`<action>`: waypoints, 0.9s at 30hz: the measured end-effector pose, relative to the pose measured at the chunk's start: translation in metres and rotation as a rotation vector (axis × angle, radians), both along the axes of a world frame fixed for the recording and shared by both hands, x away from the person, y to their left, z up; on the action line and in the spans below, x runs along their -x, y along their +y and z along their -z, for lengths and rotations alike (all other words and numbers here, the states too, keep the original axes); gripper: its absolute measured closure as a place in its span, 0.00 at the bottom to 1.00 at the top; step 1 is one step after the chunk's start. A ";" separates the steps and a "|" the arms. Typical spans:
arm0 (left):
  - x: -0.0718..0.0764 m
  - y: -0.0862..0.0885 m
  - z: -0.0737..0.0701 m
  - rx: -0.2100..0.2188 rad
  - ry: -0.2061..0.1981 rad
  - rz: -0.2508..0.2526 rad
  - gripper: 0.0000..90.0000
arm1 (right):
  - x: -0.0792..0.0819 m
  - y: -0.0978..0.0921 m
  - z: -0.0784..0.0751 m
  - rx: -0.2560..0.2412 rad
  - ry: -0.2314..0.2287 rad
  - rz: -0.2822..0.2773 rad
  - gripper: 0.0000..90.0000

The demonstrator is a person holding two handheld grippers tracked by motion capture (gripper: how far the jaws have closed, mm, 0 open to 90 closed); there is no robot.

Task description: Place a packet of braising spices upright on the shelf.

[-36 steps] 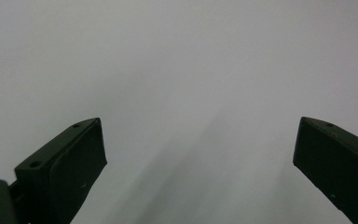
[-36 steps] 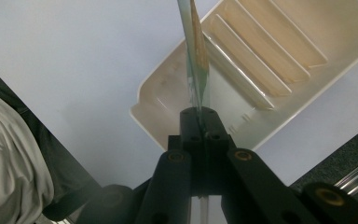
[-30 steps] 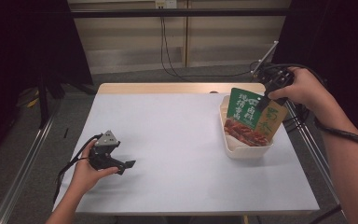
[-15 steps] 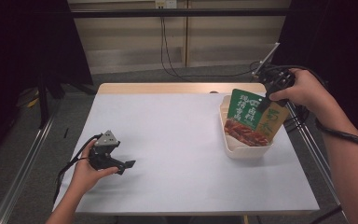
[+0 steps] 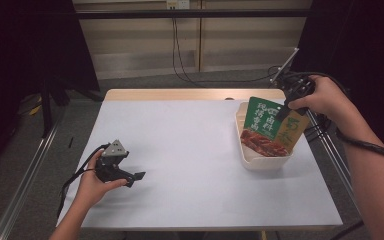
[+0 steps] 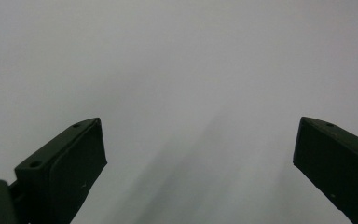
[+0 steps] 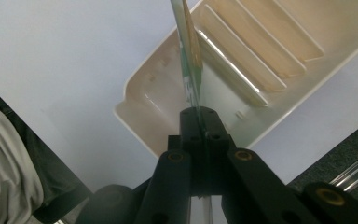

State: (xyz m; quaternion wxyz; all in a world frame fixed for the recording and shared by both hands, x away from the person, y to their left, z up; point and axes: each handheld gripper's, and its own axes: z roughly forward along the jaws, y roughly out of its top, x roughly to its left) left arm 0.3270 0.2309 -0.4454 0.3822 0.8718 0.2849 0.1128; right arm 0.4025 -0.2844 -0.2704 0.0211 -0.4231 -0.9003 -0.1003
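A green and tan food pouch (image 5: 267, 127) with a red picture hangs upright over a cream slotted tray (image 5: 260, 159) at the table's right. My right gripper (image 5: 283, 113) is shut on the pouch's upper right edge. In the right gripper view the pouch (image 7: 189, 60) shows edge-on, pinched between the closed jaws (image 7: 199, 122), with the tray (image 7: 135, 95) and its ribbed dividers below. My left gripper (image 5: 137, 176) rests low on the table at the front left, open, nothing between its fingers (image 6: 70, 163).
The white table top (image 5: 190, 145) stretches between the two grippers. A wooden strip runs along its far edge. Cables hang behind the table, and a metal rail (image 5: 27, 170) runs along the floor at the left.
The right gripper has shifted the pouch slightly to the right and tilted it over the tray. The left gripper has stayed in place.
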 end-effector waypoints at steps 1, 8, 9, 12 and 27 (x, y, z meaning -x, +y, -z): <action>0.000 0.000 0.000 -0.001 0.000 -0.002 0.02 | 0.000 -0.001 0.000 0.003 -0.004 0.001 1.00; 0.000 0.000 0.000 0.000 -0.001 -0.003 0.02 | -0.006 -0.010 0.002 -0.018 -0.017 0.009 1.00; 0.000 0.000 -0.001 -0.002 -0.001 -0.004 0.02 | -0.007 -0.011 0.002 -0.018 -0.011 0.015 1.00; 0.000 0.001 0.000 0.012 -0.006 -0.006 0.02 | -0.010 -0.013 0.002 -0.012 -0.016 0.013 1.00; 0.000 0.003 -0.001 0.015 -0.004 -0.020 0.02 | -0.015 -0.019 0.000 -0.050 -0.031 0.042 0.88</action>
